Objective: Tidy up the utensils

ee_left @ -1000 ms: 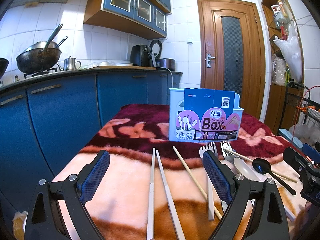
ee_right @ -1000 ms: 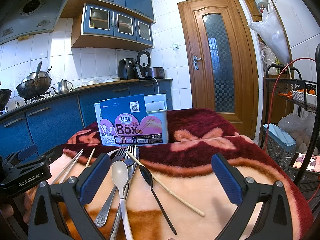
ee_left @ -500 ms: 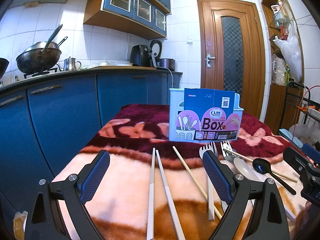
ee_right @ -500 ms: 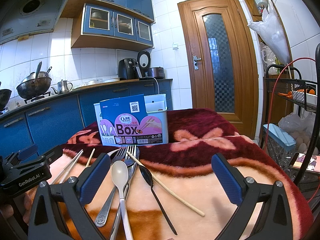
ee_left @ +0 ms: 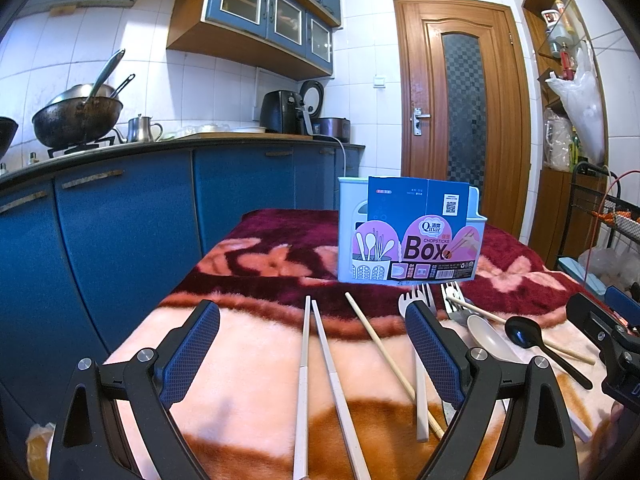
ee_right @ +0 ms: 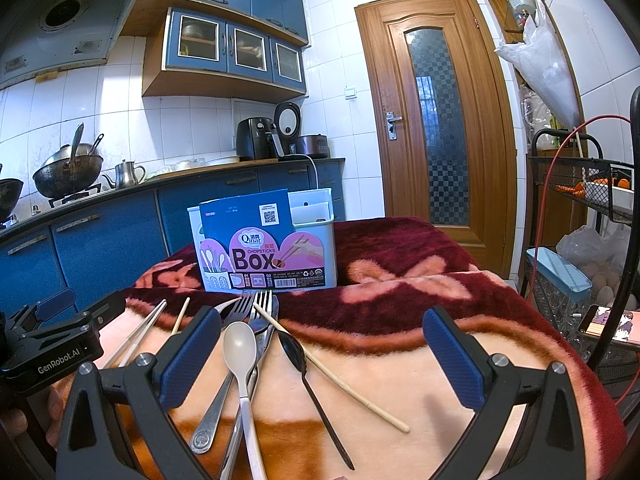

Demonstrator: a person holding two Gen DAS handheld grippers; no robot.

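Observation:
A pale blue utensil holder with a "Chopsticks Box" label (ee_left: 412, 236) (ee_right: 266, 248) stands upright at the back of the blanket-covered table. In front of it lie white chopsticks (ee_left: 316, 364), a wooden chopstick (ee_left: 384, 352), a white fork (ee_left: 418, 360), a white spoon (ee_right: 240, 352), a black spoon (ee_right: 304, 372), metal forks (ee_right: 260, 308) and another wooden chopstick (ee_right: 332, 372). My left gripper (ee_left: 312, 356) is open and empty, low over the white chopsticks. My right gripper (ee_right: 320, 356) is open and empty, over the spoons.
The table wears a pink and maroon fleece blanket (ee_right: 400, 292). Blue kitchen cabinets (ee_left: 120, 240) run along the left. A wire rack with a phone (ee_right: 600, 320) stands at the right. A wooden door (ee_right: 436, 120) is behind.

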